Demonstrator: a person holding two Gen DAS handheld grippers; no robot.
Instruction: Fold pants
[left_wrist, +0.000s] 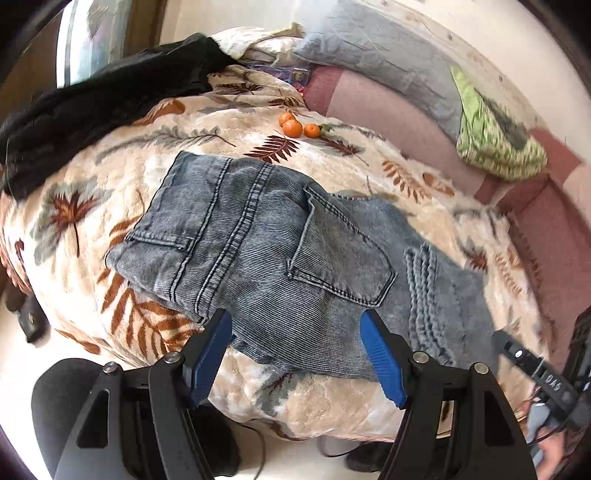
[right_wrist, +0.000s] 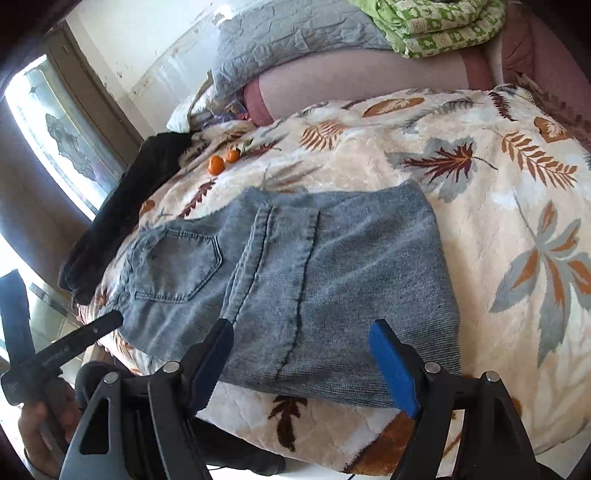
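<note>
Left wrist view, folded jeans (left_wrist: 258, 236) on leaf-print blanket (left_wrist: 332, 398)

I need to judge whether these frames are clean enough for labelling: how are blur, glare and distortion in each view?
Left wrist view: strong fisheye bending, jeans fairly sharp, green cloth and right edge smeared. Right wrist view: window blown out with glare, jeans slightly soft, dark corners.

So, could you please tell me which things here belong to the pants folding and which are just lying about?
Job: jeans, left gripper, right gripper, both open.
Lying about: oranges, black garment, green cloth, grey pillow, leaf-print blanket.
</note>
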